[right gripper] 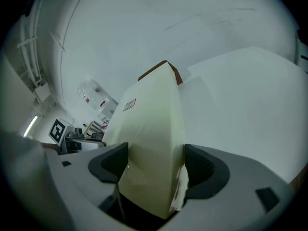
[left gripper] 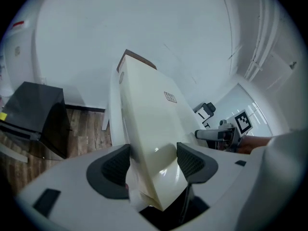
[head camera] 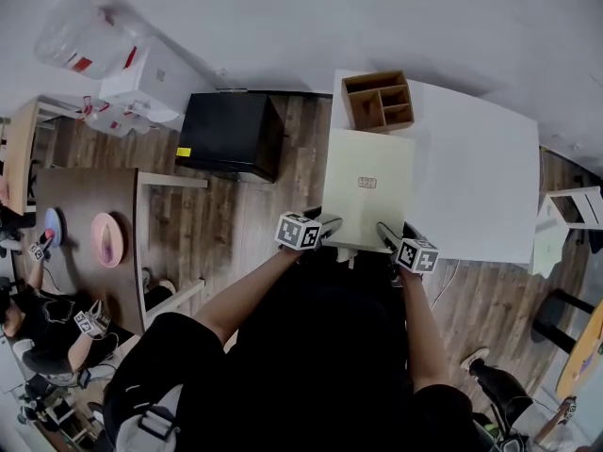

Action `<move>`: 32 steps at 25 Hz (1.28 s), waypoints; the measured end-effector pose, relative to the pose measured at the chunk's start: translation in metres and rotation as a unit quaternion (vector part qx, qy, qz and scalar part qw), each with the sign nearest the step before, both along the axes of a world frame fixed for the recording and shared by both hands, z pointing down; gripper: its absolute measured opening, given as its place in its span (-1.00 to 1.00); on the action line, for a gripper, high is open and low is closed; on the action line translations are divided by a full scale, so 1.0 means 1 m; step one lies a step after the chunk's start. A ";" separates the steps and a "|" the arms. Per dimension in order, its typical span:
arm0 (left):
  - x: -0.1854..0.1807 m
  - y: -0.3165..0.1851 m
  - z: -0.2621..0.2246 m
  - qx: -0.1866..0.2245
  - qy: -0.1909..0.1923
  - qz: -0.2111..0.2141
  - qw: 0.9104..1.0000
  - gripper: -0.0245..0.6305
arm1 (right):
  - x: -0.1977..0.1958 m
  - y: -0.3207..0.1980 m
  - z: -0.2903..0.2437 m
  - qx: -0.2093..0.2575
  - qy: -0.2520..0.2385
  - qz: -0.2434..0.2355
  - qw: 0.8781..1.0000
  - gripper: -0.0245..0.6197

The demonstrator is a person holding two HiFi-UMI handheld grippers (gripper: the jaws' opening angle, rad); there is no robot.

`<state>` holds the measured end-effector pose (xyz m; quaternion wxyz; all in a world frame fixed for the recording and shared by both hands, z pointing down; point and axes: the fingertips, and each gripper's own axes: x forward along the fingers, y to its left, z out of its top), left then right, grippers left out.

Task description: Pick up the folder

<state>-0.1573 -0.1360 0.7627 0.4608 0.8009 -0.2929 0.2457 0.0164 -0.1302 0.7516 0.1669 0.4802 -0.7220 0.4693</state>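
folder (head camera: 363, 213) label (head camera: 367, 183): print unreadable; wooden organizer (left gripper: 139, 59): mostly behind folder in gripper views

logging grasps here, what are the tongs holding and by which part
Both hold the cream folder: the left tongs and the right tongs each clamp its near edge, one toward each near corner.

Blocked ahead, open right
A wooden organiser (head camera: 379, 101) sits at, perhaps touching, the folder's (head camera: 367, 188) far edge; table (head camera: 480, 177) bare rightward.
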 end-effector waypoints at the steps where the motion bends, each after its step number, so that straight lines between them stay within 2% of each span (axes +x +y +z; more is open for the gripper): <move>1: -0.001 -0.002 -0.007 0.016 -0.001 0.002 1.000 0.01 | -0.001 -0.001 -0.007 0.012 0.002 -0.002 1.000 0.18; 7: -0.006 -0.017 -0.057 0.100 0.015 -0.001 0.995 0.01 | -0.008 -0.011 -0.056 0.080 0.003 0.004 0.997 0.18; 13: 0.001 -0.035 -0.112 0.185 0.034 0.004 0.982 0.01 | -0.002 -0.023 -0.111 0.155 0.022 0.014 0.988 0.18; 19: 0.005 -0.049 -0.164 0.249 0.063 -0.005 0.966 0.01 | 0.000 -0.035 -0.179 0.254 0.076 0.005 0.964 0.18; 24: 0.008 -0.060 -0.193 0.293 0.066 -0.005 0.954 0.01 | -0.001 -0.043 -0.217 0.306 0.119 -0.010 0.944 0.18; 28: 0.008 -0.060 -0.217 0.304 0.070 -0.008 0.950 0.01 | -0.002 -0.039 -0.240 0.338 0.114 0.007 0.934 0.18; 32: 0.014 -0.057 -0.247 0.328 0.082 -0.025 0.941 0.01 | 0.006 -0.035 -0.266 0.371 0.089 0.031 0.924 0.18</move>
